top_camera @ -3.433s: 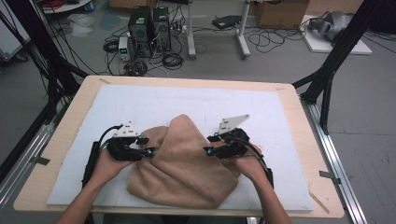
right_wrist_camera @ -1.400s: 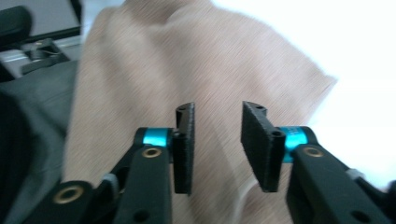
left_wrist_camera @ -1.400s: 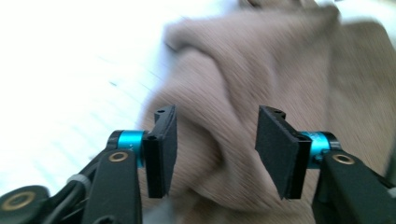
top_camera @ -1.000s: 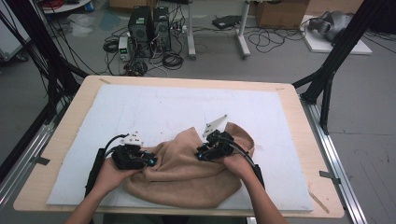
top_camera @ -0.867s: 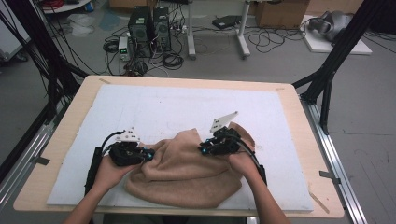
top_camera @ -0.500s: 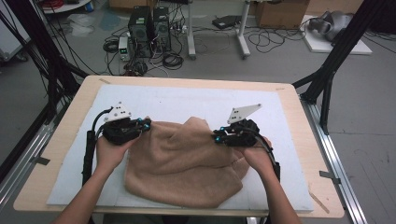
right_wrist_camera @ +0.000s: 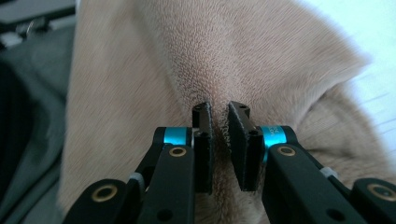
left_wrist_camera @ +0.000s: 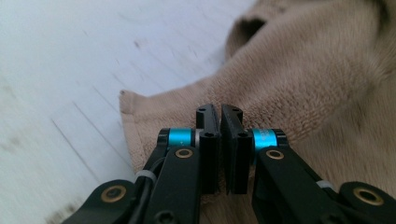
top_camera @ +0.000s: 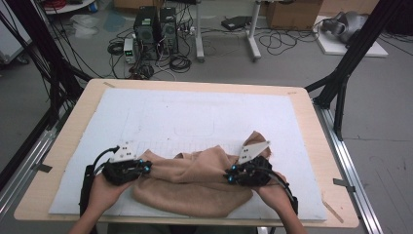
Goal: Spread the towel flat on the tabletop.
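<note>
A tan towel was found bunched on the white mat near the table's front edge, drawn out between both hands. Its left edge was pinched by the left gripper, jaws pressed nearly together. A raised fold was pinched by the right gripper, whose jaws had just been closing.

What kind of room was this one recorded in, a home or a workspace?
Most likely a lab or workshop, not a home. Computer towers stand on a bare floor amid loose cables, cardboard boxes sit at the back, and the wooden table stands inside a black metal frame.
</note>
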The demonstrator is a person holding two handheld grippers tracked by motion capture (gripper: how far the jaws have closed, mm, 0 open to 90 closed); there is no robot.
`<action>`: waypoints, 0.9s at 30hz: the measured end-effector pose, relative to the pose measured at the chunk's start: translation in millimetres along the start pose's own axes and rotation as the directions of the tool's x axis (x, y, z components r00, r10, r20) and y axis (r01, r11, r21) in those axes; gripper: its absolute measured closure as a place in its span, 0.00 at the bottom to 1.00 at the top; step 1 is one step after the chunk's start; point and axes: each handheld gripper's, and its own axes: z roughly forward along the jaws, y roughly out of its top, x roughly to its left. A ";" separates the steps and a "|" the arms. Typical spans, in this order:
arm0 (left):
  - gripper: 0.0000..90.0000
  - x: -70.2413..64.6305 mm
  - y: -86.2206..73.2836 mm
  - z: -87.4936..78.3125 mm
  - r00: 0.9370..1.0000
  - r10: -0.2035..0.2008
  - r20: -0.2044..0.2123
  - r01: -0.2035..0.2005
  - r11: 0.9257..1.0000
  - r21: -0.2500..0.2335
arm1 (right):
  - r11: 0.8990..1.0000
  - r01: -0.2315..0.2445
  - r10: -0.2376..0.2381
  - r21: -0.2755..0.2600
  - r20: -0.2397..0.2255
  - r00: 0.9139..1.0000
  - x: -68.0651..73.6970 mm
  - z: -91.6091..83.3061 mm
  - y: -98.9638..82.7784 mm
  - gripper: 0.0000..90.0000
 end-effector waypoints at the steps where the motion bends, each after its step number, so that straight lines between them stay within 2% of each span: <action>1: 0.95 -2.4 -4.9 0.1 1.000 -0.007 0.011 0.007 1.000 0.003 | 1.000 0.005 -0.005 0.005 -0.003 1.000 3.8 0.4 -3.3 0.90; 3: 0.95 -6.4 -11.0 0.5 1.000 0.002 0.020 -0.002 1.000 0.016 | 1.000 0.001 0.000 0.008 -0.007 1.000 7.9 0.5 -7.7 0.90; 6: 0.94 -5.6 -9.2 -2.7 0.999 0.000 0.040 0.000 1.000 0.007 | 1.000 -0.009 0.010 0.007 -0.034 0.999 8.0 -1.7 -7.4 0.86; 8: 0.84 -2.5 -2.8 -6.4 0.999 -0.012 0.050 0.013 1.000 -0.014 | 1.000 -0.004 0.004 -0.008 -0.039 0.999 7.2 -6.7 -3.1 0.78; 10: 0.73 2.1 6.2 -9.4 0.998 -0.028 0.064 0.030 0.999 -0.039 | 0.999 -0.016 0.014 -0.046 -0.044 0.999 4.5 -14.6 4.8 0.73; 13: 0.65 6.1 20.5 -7.3 0.998 -0.019 0.068 0.023 0.998 -0.052 | 0.996 0.007 -0.008 -0.083 -0.010 1.000 -2.8 -25.1 21.8 0.69; 15: 0.62 7.2 27.4 -0.1 0.997 -0.009 0.078 0.012 0.999 -0.042 | 0.996 0.021 -0.020 -0.084 0.018 1.000 -10.3 -26.3 33.9 0.67; 17: 0.59 8.4 30.5 11.1 0.997 -0.005 0.072 0.005 1.000 -0.005 | 0.997 0.030 -0.028 -0.074 0.024 0.999 -19.9 -19.5 44.1 0.64; 18: 0.57 8.6 30.4 17.0 0.997 -0.012 0.082 0.010 1.000 0.018 | 0.997 0.019 -0.018 -0.072 0.019 1.000 -24.6 -14.6 47.9 0.61; 20: 0.58 6.7 27.4 28.1 0.996 0.004 0.092 -0.010 0.997 0.074 | 0.998 -0.004 0.004 -0.069 -0.008 1.000 -30.5 -1.9 52.6 0.58; 21: 0.60 5.2 24.7 32.0 0.993 -0.001 0.116 -0.009 0.996 0.086 | 0.999 0.003 -0.003 -0.036 0.001 1.000 -31.9 6.5 53.5 0.57; 22: 0.67 3.7 23.4 33.4 0.990 0.015 0.137 -0.028 0.995 0.097 | 1.000 0.007 -0.007 0.008 -0.008 1.000 -32.2 15.2 52.6 0.58; 23: 0.73 0.5 23.4 32.2 0.991 0.040 0.128 -0.052 0.995 0.091 | 0.999 0.009 -0.008 0.046 -0.022 1.000 -32.3 23.6 49.8 0.61; 25: 0.83 -4.6 23.5 28.4 0.989 0.074 0.127 -0.085 0.993 0.079 | 0.996 0.025 -0.019 0.091 -0.067 0.998 -30.7 35.4 40.8 0.78; 27: 0.88 -8.2 22.3 25.2 0.987 0.107 0.118 -0.117 0.990 0.080 | 0.996 0.029 -0.022 0.079 -0.084 0.996 -26.0 37.6 33.4 0.89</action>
